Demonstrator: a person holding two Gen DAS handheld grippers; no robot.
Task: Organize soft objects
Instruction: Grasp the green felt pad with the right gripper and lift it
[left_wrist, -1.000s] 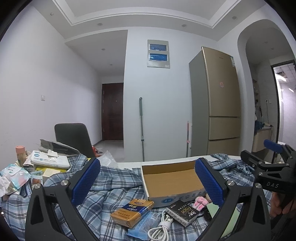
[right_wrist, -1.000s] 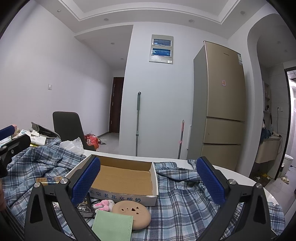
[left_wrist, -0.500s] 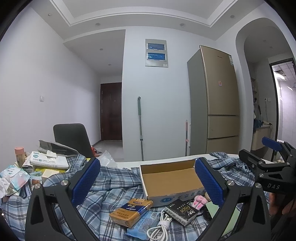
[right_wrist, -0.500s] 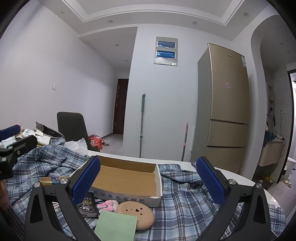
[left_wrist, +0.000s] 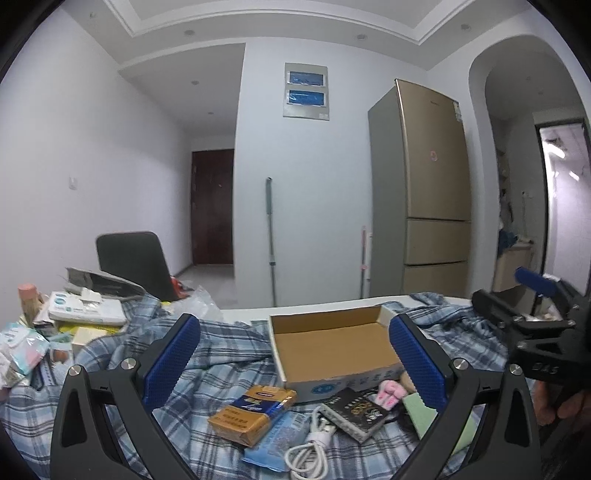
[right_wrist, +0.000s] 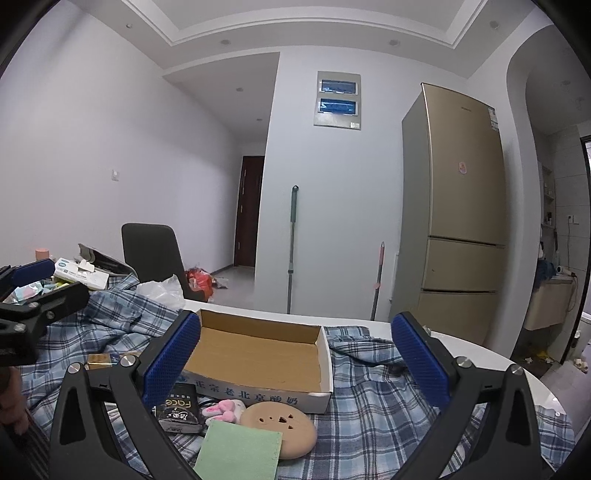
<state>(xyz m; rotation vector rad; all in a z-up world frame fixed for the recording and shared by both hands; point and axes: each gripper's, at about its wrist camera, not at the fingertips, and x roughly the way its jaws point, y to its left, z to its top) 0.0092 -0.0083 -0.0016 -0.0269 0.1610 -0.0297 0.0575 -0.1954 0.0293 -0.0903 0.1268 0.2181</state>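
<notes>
Right now both my tongs hang above the blue-and-white plaid cloth (right_wrist: 369, 406) on the table, each spread wide with nothing between its blue pads. My left gripper (left_wrist: 295, 363) looks over an orange cigarette carton (left_wrist: 253, 413), a coiled white cable (left_wrist: 310, 452) and a black printed packet (left_wrist: 354, 411). My right gripper (right_wrist: 295, 363) frames the shallow open cardboard box (right_wrist: 258, 354), which holds nothing I can see. Just in front of the box lie the soft things: a small pink plush toy (right_wrist: 223, 408), a tan round pad with punched holes (right_wrist: 280, 428) touching it, and a pale green square cloth (right_wrist: 240, 452) overlapping the pad's near edge.
</notes>
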